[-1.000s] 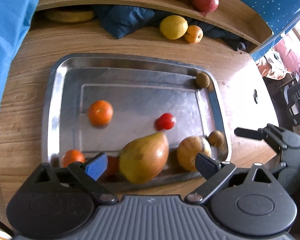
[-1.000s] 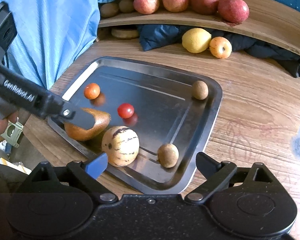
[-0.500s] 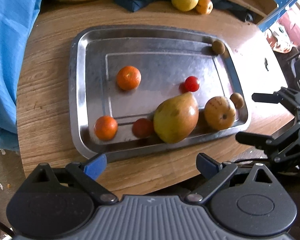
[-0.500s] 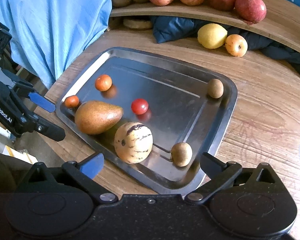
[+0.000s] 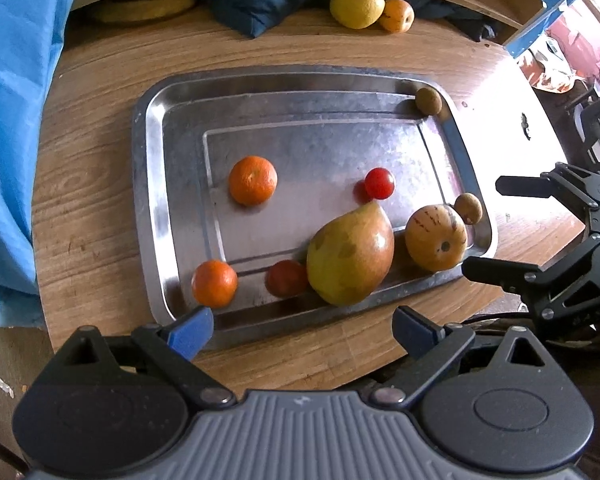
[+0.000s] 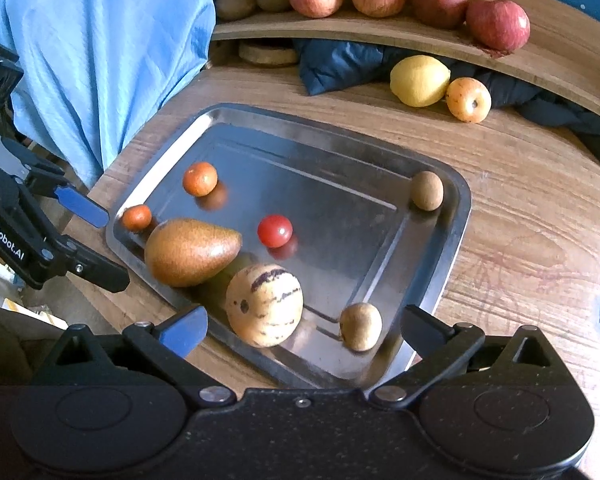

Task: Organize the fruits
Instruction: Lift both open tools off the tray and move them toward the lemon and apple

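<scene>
A steel tray (image 5: 148, 184) (image 6: 456, 216) lies on the round wooden table. In it are a large pear-shaped fruit (image 5: 350, 256) (image 6: 190, 252), a striped round fruit (image 5: 436, 238) (image 6: 264, 304), two tangerines (image 5: 253, 180) (image 5: 214, 283), a cherry tomato (image 5: 379, 183) (image 6: 275, 231), a darker red fruit (image 5: 286, 278) and two brown kiwi-like fruits (image 5: 428, 100) (image 5: 468, 208). My left gripper (image 5: 302, 330) (image 6: 96, 240) is open, off the tray's near rim. My right gripper (image 6: 302, 326) (image 5: 500, 230) is open at the tray's corner, by the striped fruit. Neither holds anything.
A lemon (image 6: 420, 80) and a small orange apple (image 6: 469, 99) lie on the table behind the tray, by a dark blue cloth (image 6: 336, 64). Red apples (image 6: 498, 24) line a curved wooden shelf above. Light blue fabric (image 6: 100, 60) hangs at the table's left edge.
My left gripper has drawn back from around the pear-shaped fruit, which stays lying in the tray. The right gripper has pulled back a little and its jaws stand slightly wider.
</scene>
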The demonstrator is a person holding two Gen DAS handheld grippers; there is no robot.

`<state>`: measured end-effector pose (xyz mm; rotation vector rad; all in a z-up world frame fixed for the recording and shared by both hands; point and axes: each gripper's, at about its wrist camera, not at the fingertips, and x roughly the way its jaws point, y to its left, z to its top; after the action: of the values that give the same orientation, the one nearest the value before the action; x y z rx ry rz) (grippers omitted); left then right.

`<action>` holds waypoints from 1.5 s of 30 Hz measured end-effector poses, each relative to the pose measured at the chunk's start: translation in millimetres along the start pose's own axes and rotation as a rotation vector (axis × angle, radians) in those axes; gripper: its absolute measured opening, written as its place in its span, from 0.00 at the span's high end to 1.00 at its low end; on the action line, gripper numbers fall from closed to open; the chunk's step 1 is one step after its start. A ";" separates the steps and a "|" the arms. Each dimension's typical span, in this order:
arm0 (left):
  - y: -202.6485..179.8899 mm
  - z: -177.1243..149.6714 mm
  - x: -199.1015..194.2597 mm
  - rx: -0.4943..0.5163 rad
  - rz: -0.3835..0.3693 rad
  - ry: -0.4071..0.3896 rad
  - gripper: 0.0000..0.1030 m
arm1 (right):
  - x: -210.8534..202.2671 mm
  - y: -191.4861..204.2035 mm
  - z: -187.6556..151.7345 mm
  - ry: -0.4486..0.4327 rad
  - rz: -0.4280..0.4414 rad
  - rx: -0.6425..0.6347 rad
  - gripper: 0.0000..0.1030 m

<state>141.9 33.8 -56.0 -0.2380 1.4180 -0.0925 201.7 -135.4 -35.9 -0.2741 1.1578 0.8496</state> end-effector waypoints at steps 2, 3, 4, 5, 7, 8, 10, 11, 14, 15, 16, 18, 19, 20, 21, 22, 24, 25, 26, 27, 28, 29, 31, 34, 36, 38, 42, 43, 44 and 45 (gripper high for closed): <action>1.7 3.3 -2.5 0.004 -0.004 -0.007 0.05 | 0.2 -0.3 2.8 -0.004 -0.001 0.003 0.01; 2.5 4.7 -4.0 0.004 -0.006 -0.011 0.05 | 0.3 -0.4 4.3 -0.007 -0.003 0.005 0.01; 3.6 6.7 -5.8 0.004 -0.008 -0.017 0.05 | 0.4 -0.3 5.9 -0.011 -0.004 0.006 0.01; 4.5 8.2 -7.4 0.005 -0.009 -0.024 0.05 | 0.5 -0.7 7.9 -0.016 -0.006 0.009 0.01; 6.7 13.0 -10.1 0.004 -0.013 -0.041 0.05 | 0.2 -0.5 11.3 -0.031 -0.012 0.014 0.01; 8.3 16.6 -11.5 0.004 -0.014 -0.047 0.04 | -0.2 -0.5 13.0 -0.040 -0.016 0.016 0.01; 9.4 24.0 -12.0 -0.005 -0.010 -0.060 0.04 | -0.3 -0.9 17.0 -0.056 -0.025 0.023 0.01; 9.9 28.5 -11.6 -0.011 -0.010 -0.067 0.04 | -0.1 -1.6 18.6 -0.061 -0.030 0.028 0.01; 7.5 41.7 -7.6 -0.010 -0.019 -0.077 0.04 | 1.2 -3.6 23.6 -0.074 -0.049 0.046 0.01; 5.6 46.7 -5.8 -0.003 -0.022 -0.078 0.04 | 1.5 -4.4 25.0 -0.079 -0.058 0.053 0.01; 3.5 50.3 -3.2 0.001 -0.023 -0.079 0.04 | 1.5 -5.7 26.2 -0.082 -0.066 0.060 0.01; -1.1 58.3 2.1 0.013 -0.029 -0.077 0.04 | 2.6 -6.9 28.7 -0.089 -0.081 0.073 0.01; -3.4 61.2 4.5 0.019 -0.030 -0.075 0.04 | 2.7 -8.2 29.9 -0.094 -0.091 0.082 0.01; -6.0 64.7 6.8 0.029 -0.030 -0.072 0.04 | 2.8 -9.3 30.4 -0.098 -0.099 0.091 0.01; -9.0 68.9 9.3 0.042 -0.032 -0.070 0.04 | 3.1 -10.6 31.3 -0.102 -0.110 0.102 0.01; -11.9 73.1 11.9 0.054 -0.035 -0.068 0.04 | 3.1 -11.9 32.0 -0.106 -0.120 0.112 0.01; -16.6 79.9 16.0 0.076 -0.037 -0.061 0.04 | 3.7 -15.1 33.7 -0.113 -0.142 0.133 0.01; -18.6 83.7 18.0 0.087 -0.038 -0.057 0.04 | 4.1 -16.9 34.5 -0.117 -0.155 0.146 0.01; -20.4 87.5 20.1 0.098 -0.038 -0.053 0.04 | 4.7 -18.6 35.1 -0.120 -0.166 0.158 0.01; -21.7 91.7 22.3 0.108 -0.038 -0.050 0.04 | 5.3 -20.5 35.3 -0.122 -0.176 0.169 0.01; -22.7 96.1 24.4 0.114 -0.038 -0.048 0.04 | 5.8 -22.2 35.6 -0.124 -0.186 0.179 0.01; -23.1 99.3 25.6 0.118 -0.040 -0.048 0.04 | 6.4 -24.0 35.9 -0.127 -0.197 0.193 0.01; -23.6 107.5 29.2 0.125 -0.043 -0.047 0.03 | 7.6 -27.1 36.6 -0.131 -0.216 0.216 0.01; -23.8 118.2 33.9 0.128 -0.049 -0.050 0.03 | 9.6 -31.6 38.4 -0.137 -0.242 0.248 0.01; -23.2 125.1 37.3 0.130 -0.050 -0.053 0.03 | 11.0 -34.0 39.8 -0.137 -0.259 0.263 0.01; -22.6 130.5 40.2 0.130 -0.051 -0.055 0.03 | 12.4 -37.2 41.8 -0.134 -0.273 0.276 0.01; -20.2 142.3 45.4 0.118 -0.061 -0.069 0.03 | 14.7 -42.8 45.3 -0.132 -0.301 0.302 0.01; -19.9 145.0 46.4 0.114 -0.063 -0.073 0.03 | 15.0 -44.3 46.1 -0.132 -0.310 0.308 0.01; -19.7 147.6 47.3 0.111 -0.065 -0.077 0.03 | 15.8 -46.0 47.1 -0.131 -0.316 0.313 0.01; -19.7 149.9 47.9 0.108 -0.067 -0.080 0.03 | 16.6 -47.7 48.2 -0.130 -0.322 0.317 0.01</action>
<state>298.5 21.2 -78.0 -0.1980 1.3217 -0.2123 271.2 -131.1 -41.6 -0.1352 1.0729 0.3882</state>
